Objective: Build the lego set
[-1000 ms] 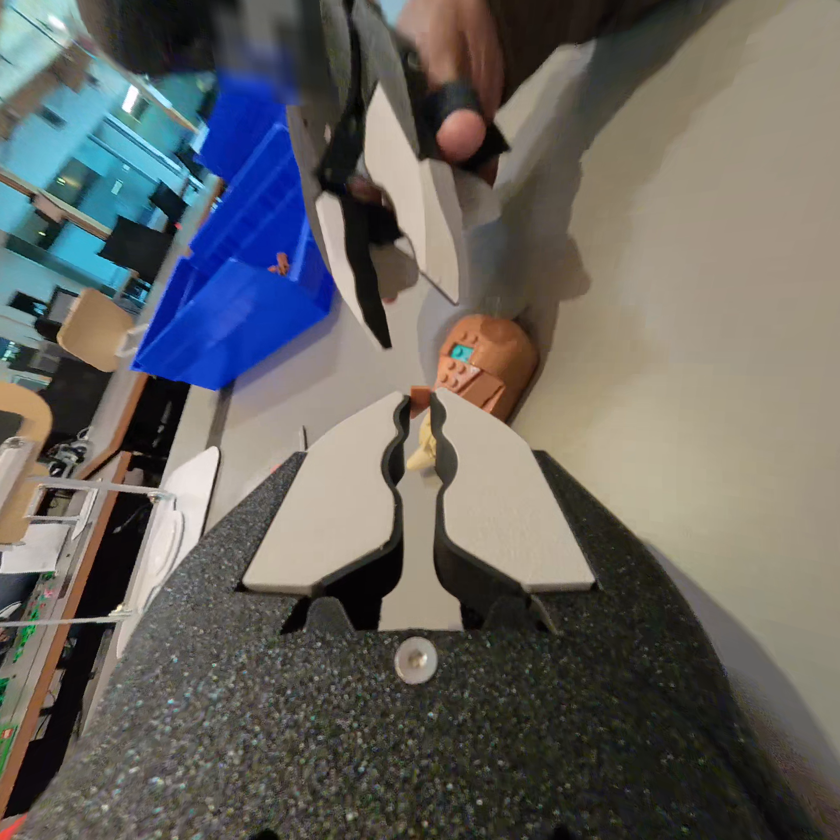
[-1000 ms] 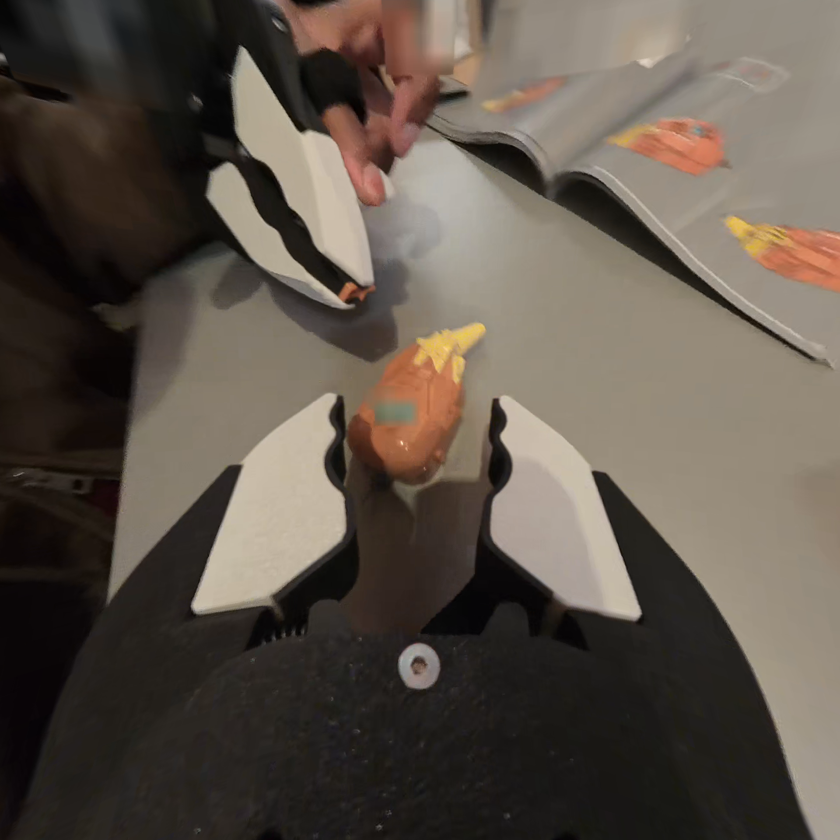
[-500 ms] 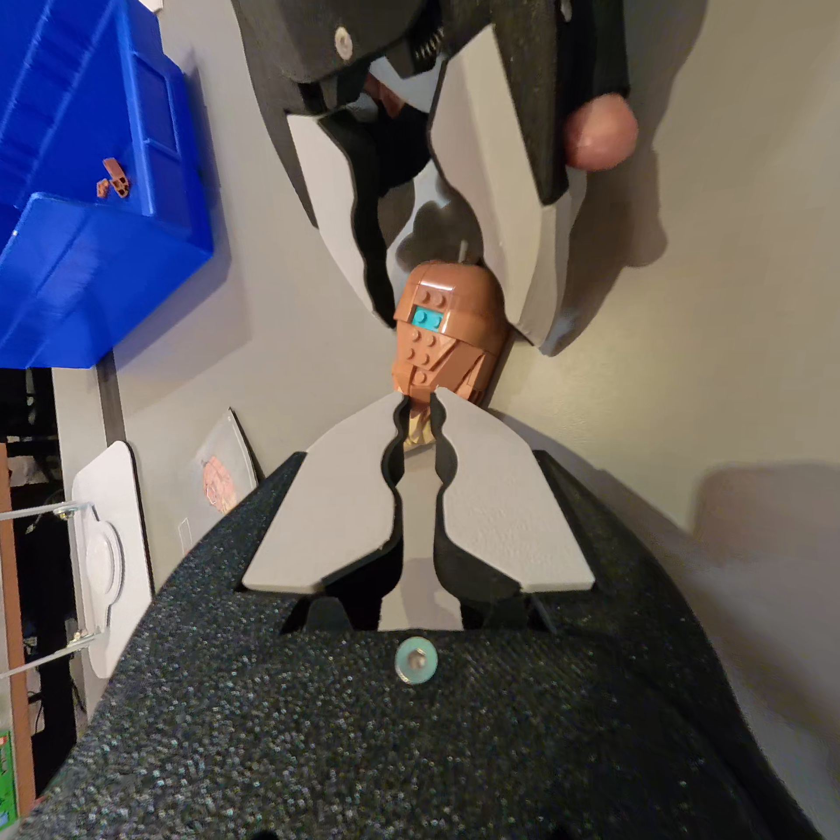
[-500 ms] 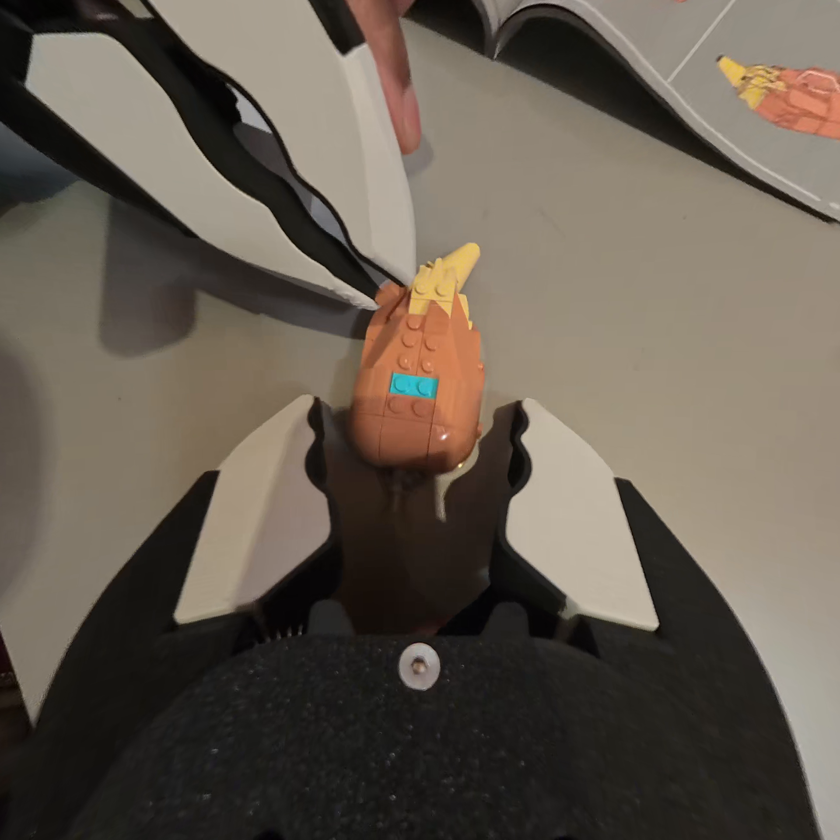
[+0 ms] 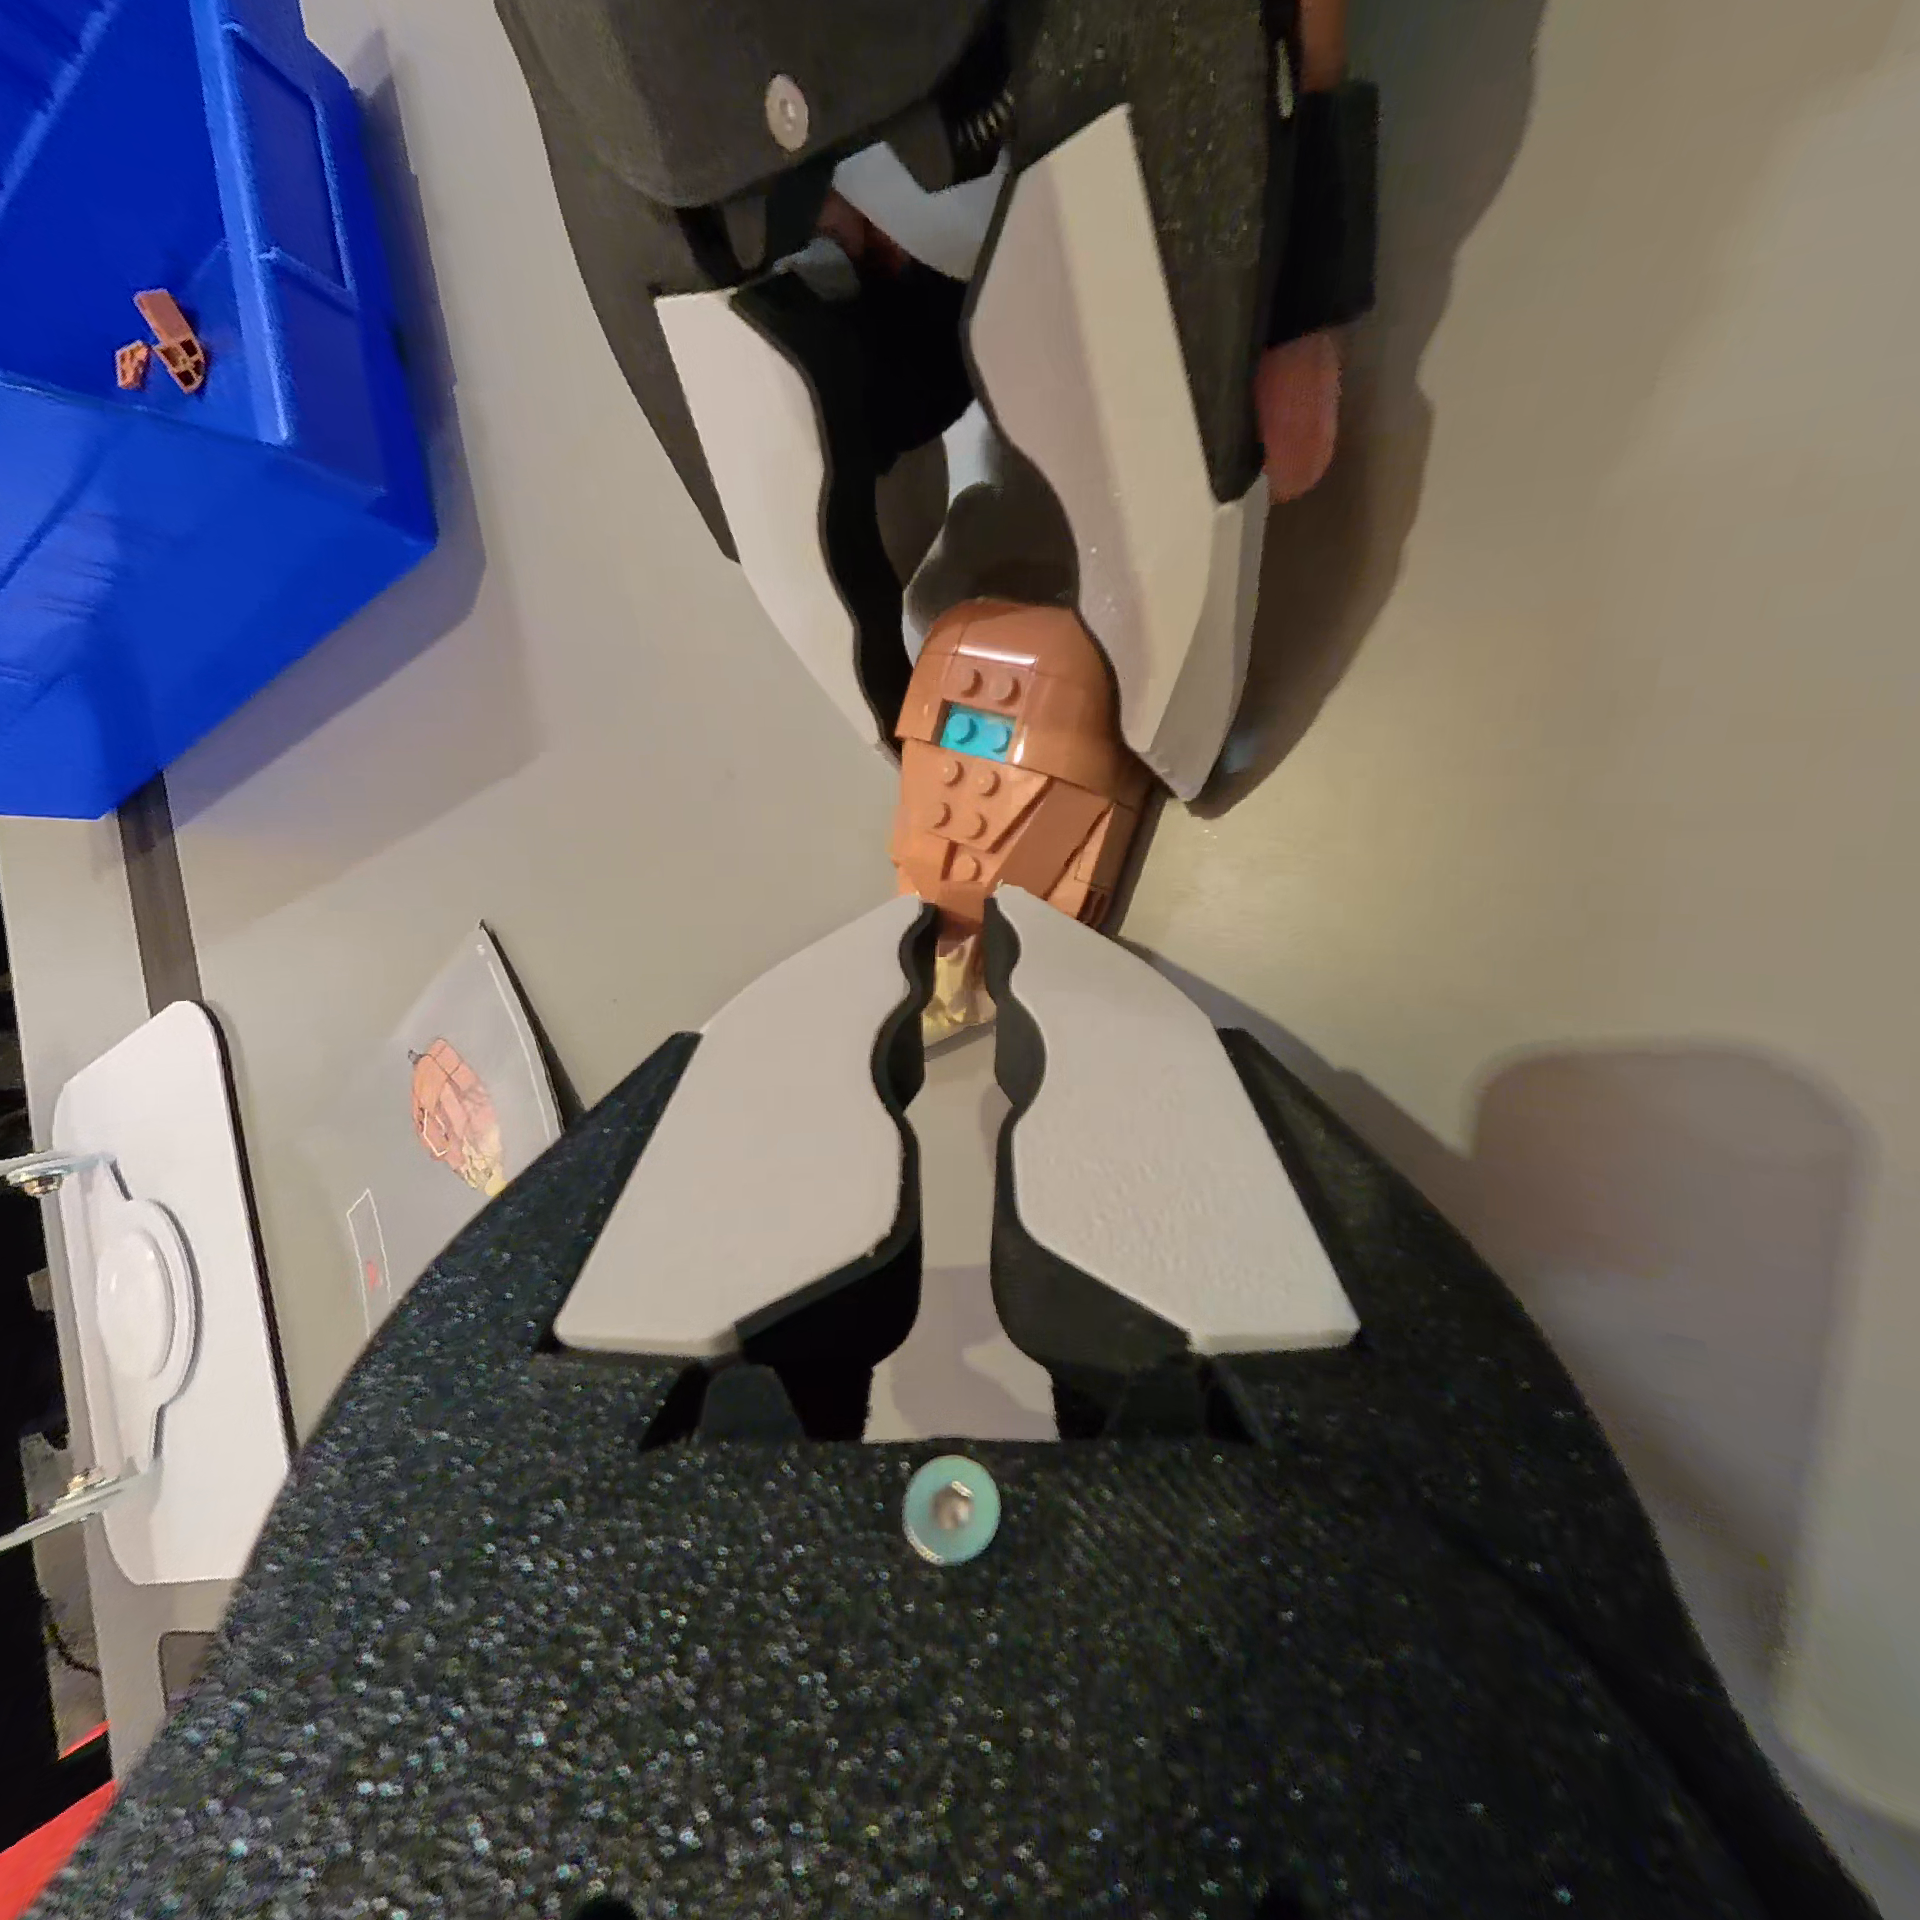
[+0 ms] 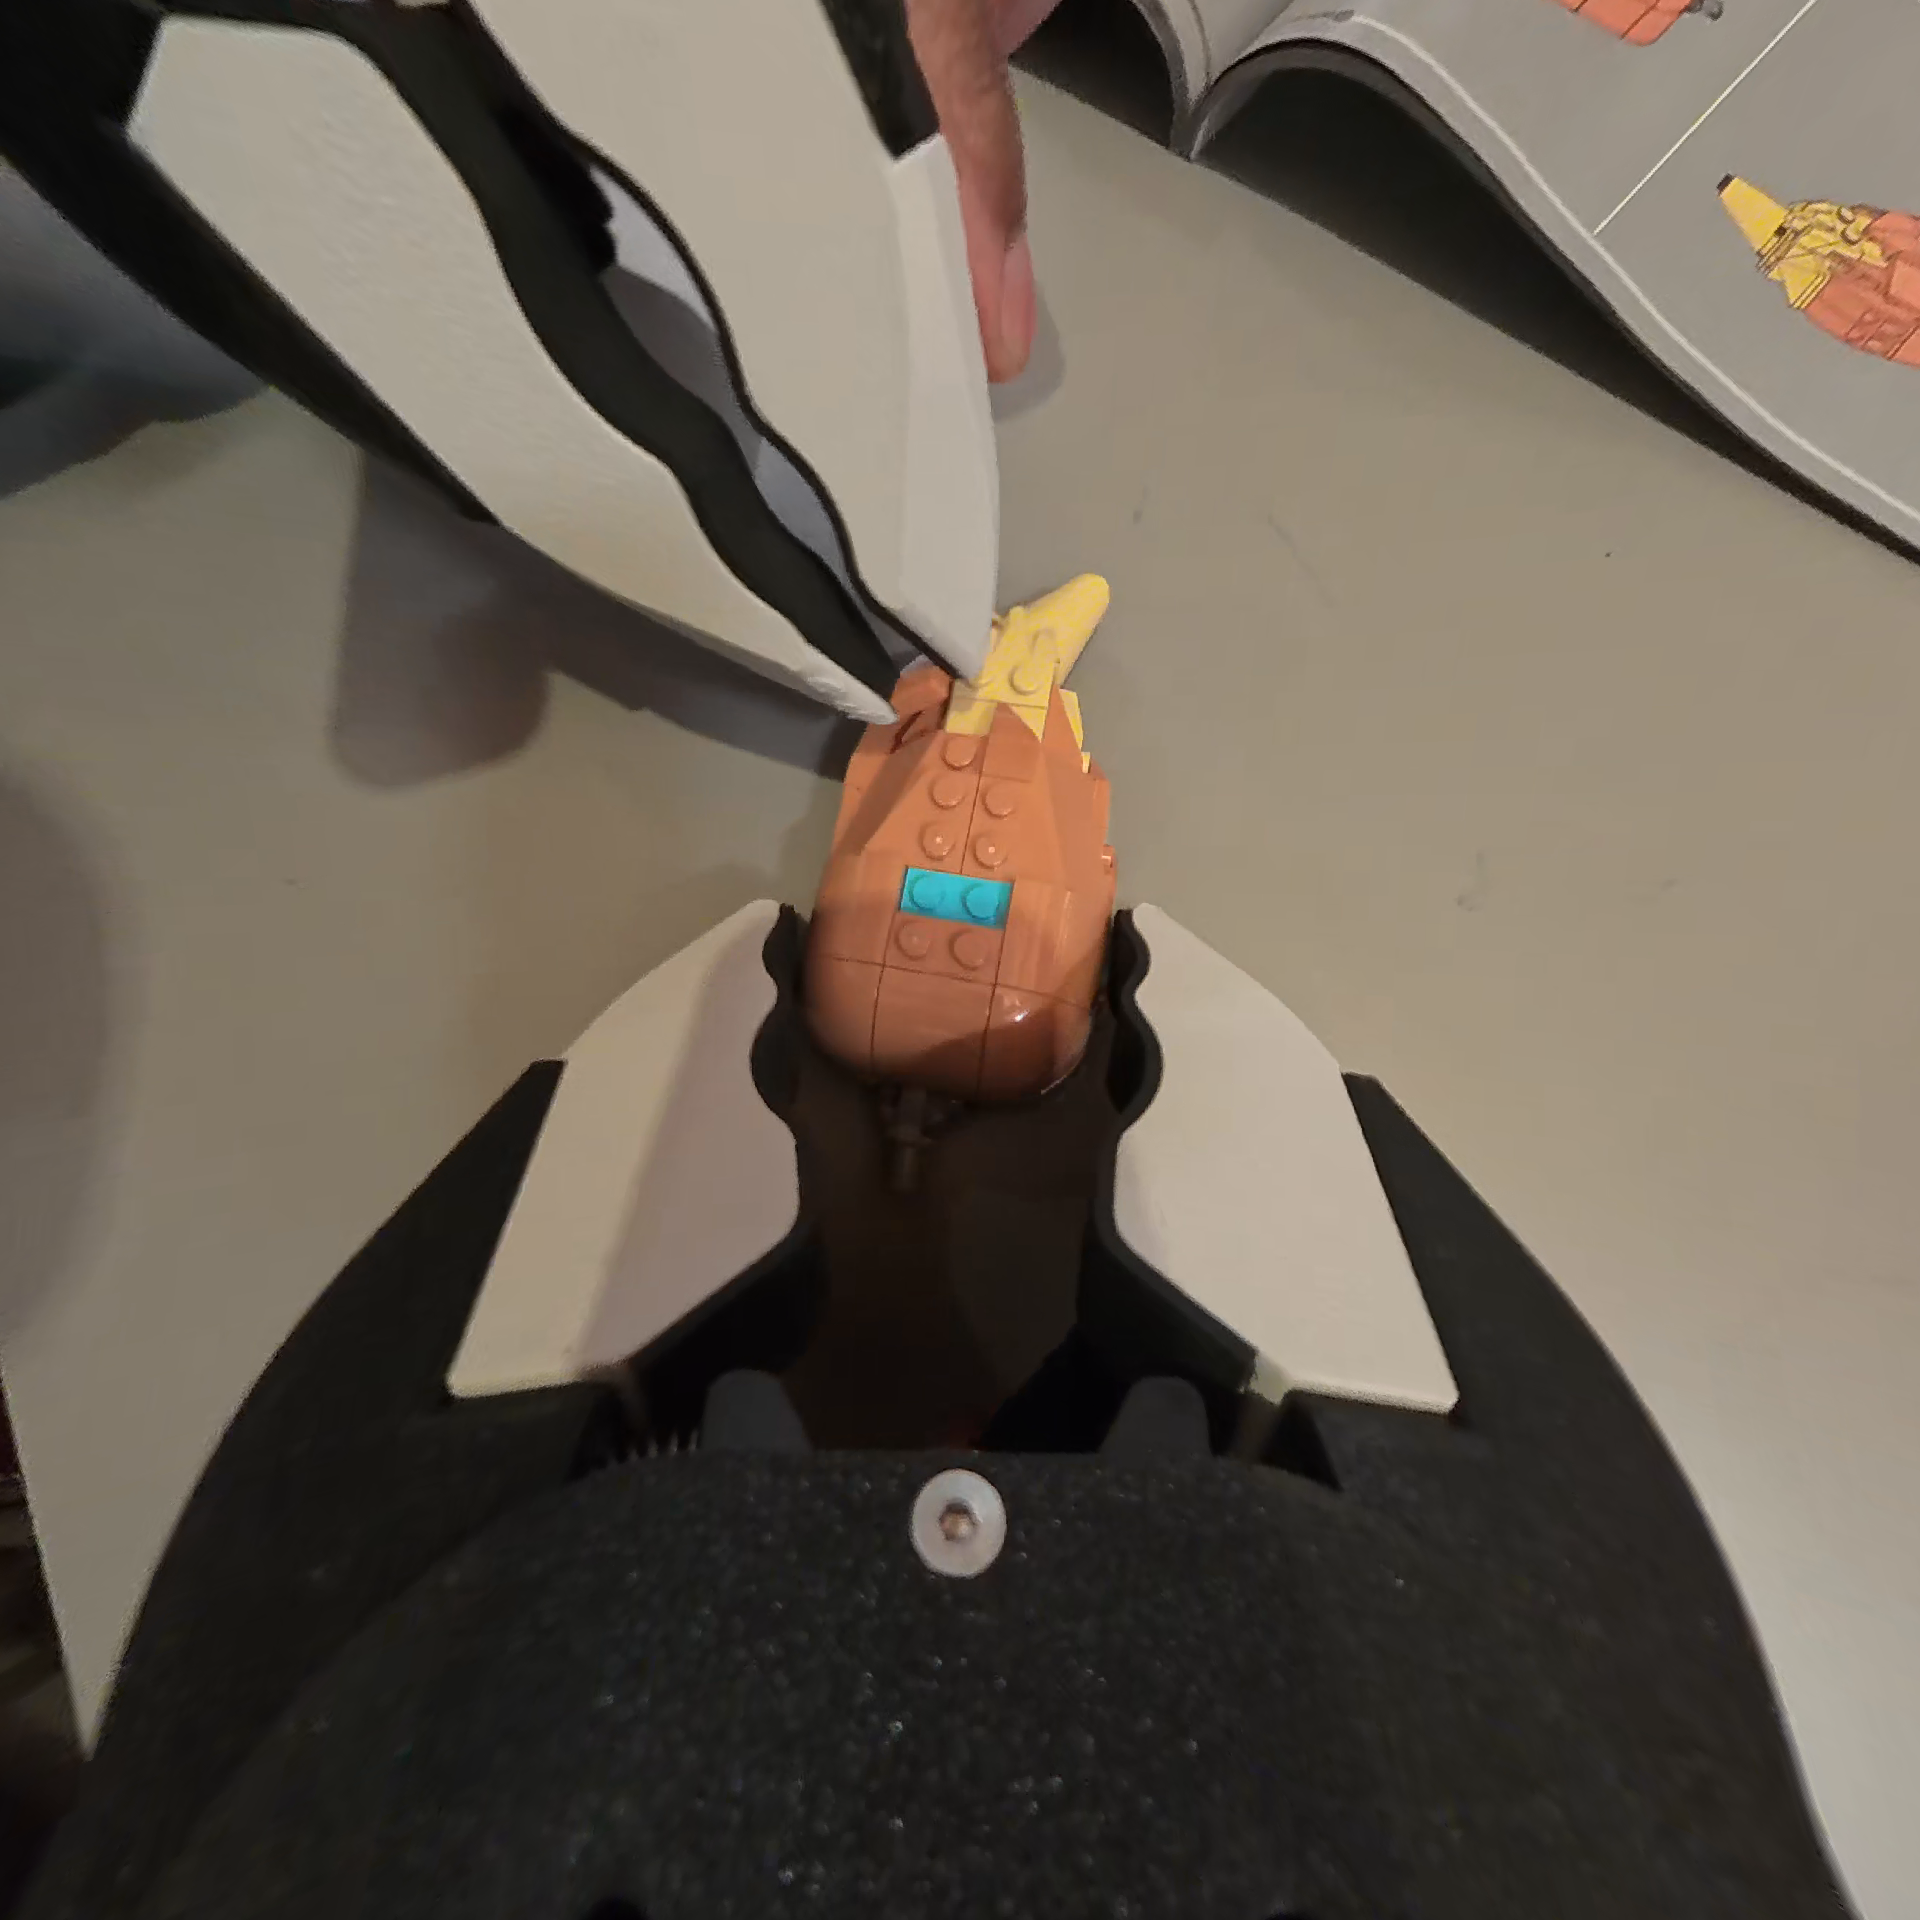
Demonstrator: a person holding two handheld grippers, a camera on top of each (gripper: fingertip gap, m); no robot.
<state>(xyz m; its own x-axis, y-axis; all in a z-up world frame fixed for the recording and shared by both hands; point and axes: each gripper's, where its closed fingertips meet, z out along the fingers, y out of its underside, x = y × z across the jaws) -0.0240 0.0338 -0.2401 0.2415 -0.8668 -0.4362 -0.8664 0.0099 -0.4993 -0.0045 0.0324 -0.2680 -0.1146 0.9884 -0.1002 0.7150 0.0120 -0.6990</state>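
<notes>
An orange-brown lego model (image 6: 956,914) with a teal plate and a yellow pointed end lies on the grey table (image 6: 1455,831). It also shows in the left wrist view (image 5: 997,769). My right gripper (image 6: 954,940) is shut on the model's rounded end, one finger on each side; the left wrist view shows it from the front (image 5: 1029,769). My left gripper (image 5: 956,914) is shut on a small brown piece that barely shows at its tips. It presses down where brown meets yellow, as the right wrist view (image 6: 925,694) shows.
A blue bin (image 5: 208,520) holding small brown pieces (image 5: 166,332) stands left of the model. An open instruction booklet (image 6: 1662,208) lies at the far right. A white mount plate (image 5: 156,1299) is at the table's left edge. A person's finger (image 6: 997,260) sticks out beside my left gripper.
My right gripper has moved in around the model's rounded end and its jaws have narrowed onto it. My left gripper has brought its tips down onto the model near the yellow end.
</notes>
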